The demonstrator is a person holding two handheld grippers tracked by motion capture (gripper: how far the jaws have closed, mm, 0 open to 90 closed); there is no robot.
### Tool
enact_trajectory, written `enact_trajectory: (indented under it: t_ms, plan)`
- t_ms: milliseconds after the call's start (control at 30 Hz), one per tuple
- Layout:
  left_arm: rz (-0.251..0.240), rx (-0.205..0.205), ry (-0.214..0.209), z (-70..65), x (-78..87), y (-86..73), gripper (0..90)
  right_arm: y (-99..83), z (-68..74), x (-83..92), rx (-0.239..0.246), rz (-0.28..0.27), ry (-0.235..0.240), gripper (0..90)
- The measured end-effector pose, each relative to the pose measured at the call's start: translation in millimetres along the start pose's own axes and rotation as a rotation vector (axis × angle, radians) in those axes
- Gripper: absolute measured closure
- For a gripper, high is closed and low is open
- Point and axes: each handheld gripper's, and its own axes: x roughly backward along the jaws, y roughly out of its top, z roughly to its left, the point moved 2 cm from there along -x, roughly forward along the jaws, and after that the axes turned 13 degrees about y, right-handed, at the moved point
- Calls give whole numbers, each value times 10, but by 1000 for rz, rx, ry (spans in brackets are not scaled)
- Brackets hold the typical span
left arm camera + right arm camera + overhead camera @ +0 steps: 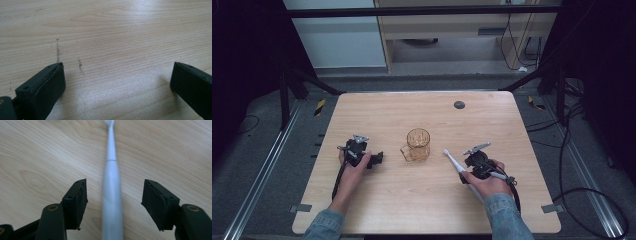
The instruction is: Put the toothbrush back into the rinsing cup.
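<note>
An amber glass mug [417, 145] with its handle to the left stands at the table's middle. A white toothbrush [455, 163] lies on the wood to its right, head pointing toward the mug. My right gripper [472, 162] straddles the toothbrush [111, 192]: the jaws are open, one on each side of the handle, neither touching it. My left gripper [374, 159] rests low on the table left of the mug, jaws spread wide over bare wood [117, 62] with nothing between them.
The light wooden table [377, 110] has a dark round plug [459, 105] near its far edge. Faint dark scuff marks [58, 50] streak the wood ahead of the left gripper. Cables and stand legs lie on the grey floor around the table.
</note>
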Motion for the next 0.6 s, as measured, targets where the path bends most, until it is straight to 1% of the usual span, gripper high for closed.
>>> enact_trajectory:
  t_ms: [67,133,167,267,300,333,367,533,567,600]
  plan:
    - [0,-1,-1,1,1,-1,0,11,13,-7,-12,5,2,338]
    - [0,-1,-1,1,1,0,0,21,21,-11,-11,7,3,340]
    - [1,-3,-1,2,-3,5,0,45,42,-23,4,23,9,354]
    - [0,-2,-2,1,-15,16,0,74,57,-40,12,33,5,373]
    - [0,-3,-2,1,-18,18,0,100,71,-55,17,37,14,401]
    - [0,-3,-2,1,-18,18,0,100,71,-55,17,37,14,401]
    - [0,-3,-2,1,-17,18,0,113,76,-80,27,48,15,420]
    - [0,-3,-2,0,-17,17,0,111,97,-136,33,71,17,431]
    - [-1,-3,-2,0,-18,17,0,112,111,-164,37,82,9,431]
    - [-1,-3,-2,0,-18,17,0,115,112,-177,29,84,6,431]
